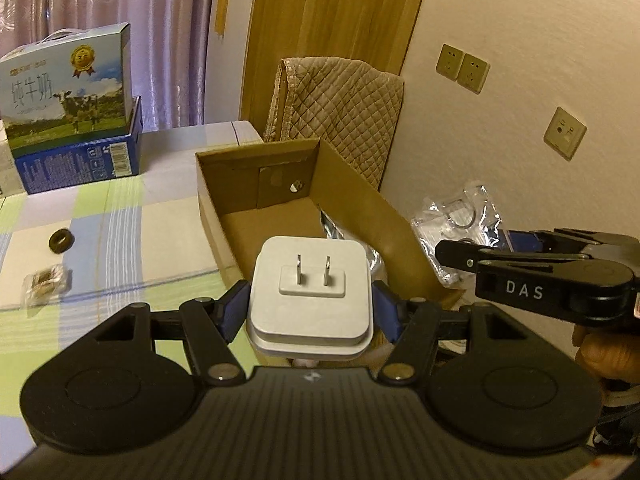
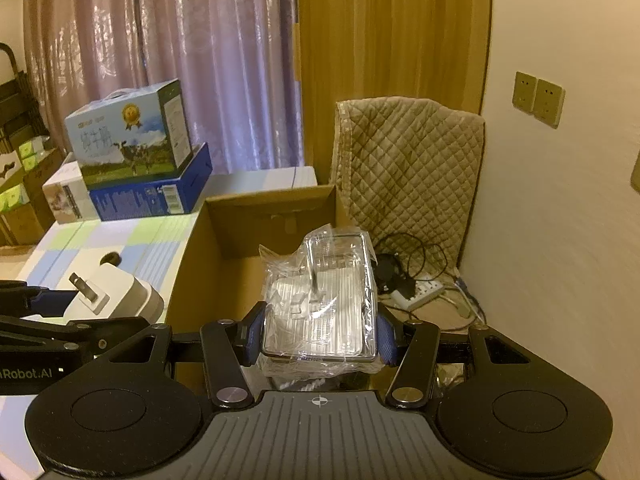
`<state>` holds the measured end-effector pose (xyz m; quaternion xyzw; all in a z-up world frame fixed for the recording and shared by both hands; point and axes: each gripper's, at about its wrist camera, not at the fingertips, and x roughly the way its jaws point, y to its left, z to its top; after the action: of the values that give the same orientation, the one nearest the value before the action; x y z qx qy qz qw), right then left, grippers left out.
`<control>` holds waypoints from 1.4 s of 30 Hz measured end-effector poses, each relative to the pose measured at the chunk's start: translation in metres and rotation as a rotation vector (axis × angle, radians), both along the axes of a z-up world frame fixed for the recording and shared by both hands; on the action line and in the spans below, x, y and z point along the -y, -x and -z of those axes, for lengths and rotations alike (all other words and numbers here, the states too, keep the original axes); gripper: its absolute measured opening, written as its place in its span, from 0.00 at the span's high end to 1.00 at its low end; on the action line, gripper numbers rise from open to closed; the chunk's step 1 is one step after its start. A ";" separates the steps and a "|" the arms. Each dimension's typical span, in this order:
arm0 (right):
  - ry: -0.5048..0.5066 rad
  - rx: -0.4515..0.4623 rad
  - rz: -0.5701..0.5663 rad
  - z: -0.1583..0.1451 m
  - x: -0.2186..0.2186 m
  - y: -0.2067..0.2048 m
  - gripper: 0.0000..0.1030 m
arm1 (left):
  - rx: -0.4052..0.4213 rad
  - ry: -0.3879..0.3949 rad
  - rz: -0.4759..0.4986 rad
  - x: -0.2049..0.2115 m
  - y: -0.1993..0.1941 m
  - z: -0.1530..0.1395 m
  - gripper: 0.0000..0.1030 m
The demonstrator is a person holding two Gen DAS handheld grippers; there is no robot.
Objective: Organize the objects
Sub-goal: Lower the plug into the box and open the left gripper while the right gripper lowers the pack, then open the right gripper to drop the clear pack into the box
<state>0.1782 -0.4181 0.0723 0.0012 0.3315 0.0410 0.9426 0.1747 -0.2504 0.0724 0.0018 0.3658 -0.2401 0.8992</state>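
Left wrist: left tongs (image 1: 310, 306) clamp the white charger (image 1: 310, 300), prongs facing away; the open cardboard box (image 1: 352, 184) lies straight ahead, just below.
Right wrist: right tongs (image 2: 320, 330) clamp the plastic-wrapped clear case (image 2: 324, 296), long axis pointing into the box (image 2: 272, 208), over its right side.

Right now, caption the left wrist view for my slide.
Left gripper holds a white plug adapter before an open cardboard box.
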 end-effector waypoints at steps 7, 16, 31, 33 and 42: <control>-0.005 -0.011 0.012 0.001 0.010 -0.029 0.50 | -0.006 -0.014 0.009 0.017 -0.033 0.002 0.41; -0.016 -0.043 0.034 0.013 0.019 -0.042 0.50 | -0.038 -0.033 0.028 0.035 -0.061 0.025 0.41; -0.043 -0.067 0.014 0.022 0.012 -0.036 0.50 | -0.030 -0.028 -0.003 0.015 -0.064 0.023 0.27; -0.042 -0.065 0.011 0.021 0.009 -0.035 0.50 | -0.029 -0.033 -0.003 0.014 -0.062 0.022 0.27; -0.040 -0.066 0.000 0.019 0.003 -0.036 0.50 | -0.035 -0.030 -0.006 0.010 -0.058 0.021 0.27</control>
<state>0.2139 -0.4211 0.0529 0.0214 0.3615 0.0477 0.9309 0.2331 -0.2607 0.0512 0.0099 0.3849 -0.2317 0.8933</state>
